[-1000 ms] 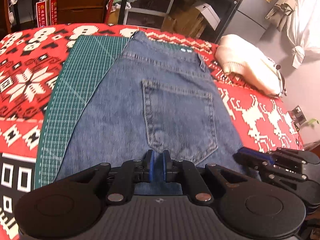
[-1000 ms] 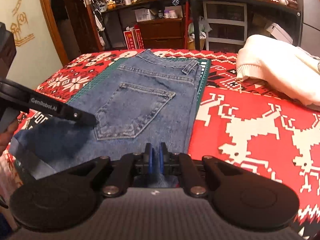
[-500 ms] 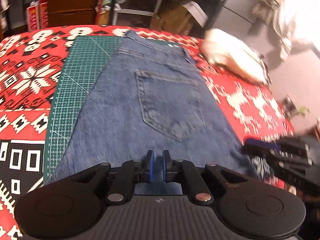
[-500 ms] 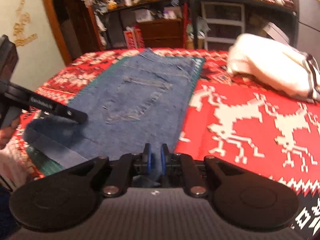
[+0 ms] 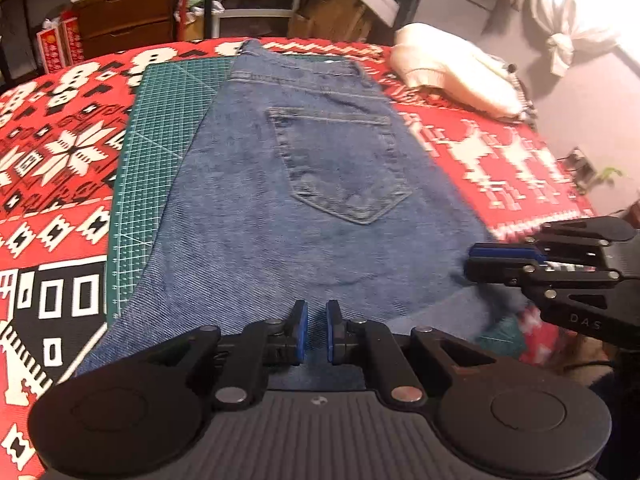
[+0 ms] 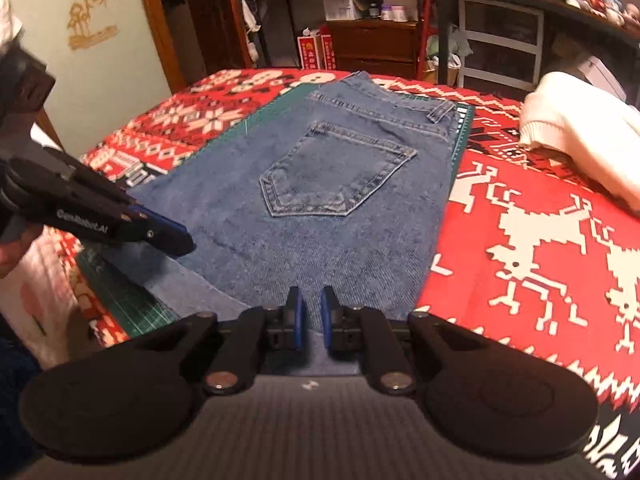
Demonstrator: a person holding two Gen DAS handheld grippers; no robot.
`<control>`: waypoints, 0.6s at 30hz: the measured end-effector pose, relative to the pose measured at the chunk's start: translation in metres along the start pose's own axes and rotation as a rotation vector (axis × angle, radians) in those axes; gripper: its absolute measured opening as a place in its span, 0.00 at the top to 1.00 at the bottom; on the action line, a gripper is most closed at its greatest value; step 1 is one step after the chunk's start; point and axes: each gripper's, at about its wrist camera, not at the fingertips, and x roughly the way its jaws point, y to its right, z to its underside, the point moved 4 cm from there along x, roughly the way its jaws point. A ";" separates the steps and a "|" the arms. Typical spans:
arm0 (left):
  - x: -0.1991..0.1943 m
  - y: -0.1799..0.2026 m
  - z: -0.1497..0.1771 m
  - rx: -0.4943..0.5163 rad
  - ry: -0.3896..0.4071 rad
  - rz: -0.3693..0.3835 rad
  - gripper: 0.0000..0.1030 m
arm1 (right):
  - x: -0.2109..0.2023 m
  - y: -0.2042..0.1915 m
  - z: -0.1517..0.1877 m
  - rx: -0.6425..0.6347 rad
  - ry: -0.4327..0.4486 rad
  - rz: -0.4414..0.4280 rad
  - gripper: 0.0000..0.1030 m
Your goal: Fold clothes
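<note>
Red patterned blanket [image 5: 60, 152] is covering the bed, with a green cutting mat [image 5: 160, 128] lying on it under blue jeans [image 5: 320, 208], pocket side up. My left gripper [image 5: 316, 336] is pinching their folded near edge; my right gripper [image 6: 311, 322] is opening around the denim.

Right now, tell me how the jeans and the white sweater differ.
The jeans are blue denim; the white sweater is cream knit. The jeans lie spread flat, back pocket up, over the green mat; the sweater sits bunched in a heap, off the mat. Both rest on the red patterned blanket.
</note>
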 end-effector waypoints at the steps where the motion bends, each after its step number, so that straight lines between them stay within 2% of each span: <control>1: -0.004 0.003 0.000 0.009 -0.001 0.024 0.93 | -0.003 -0.002 -0.001 -0.007 0.009 -0.015 0.87; 3: -0.011 0.011 0.001 0.031 -0.002 0.064 0.93 | -0.010 -0.008 -0.004 -0.024 0.025 -0.058 0.87; 8: -0.006 0.021 0.010 0.045 -0.038 0.086 0.91 | -0.004 -0.033 -0.004 -0.090 -0.012 -0.125 0.87; 14: 0.001 0.019 0.017 0.039 -0.071 0.068 0.88 | 0.004 -0.046 0.002 -0.140 -0.067 -0.136 0.87; 18: -0.004 0.011 0.018 0.030 -0.082 0.044 0.89 | -0.001 -0.033 0.006 -0.079 -0.083 -0.137 0.87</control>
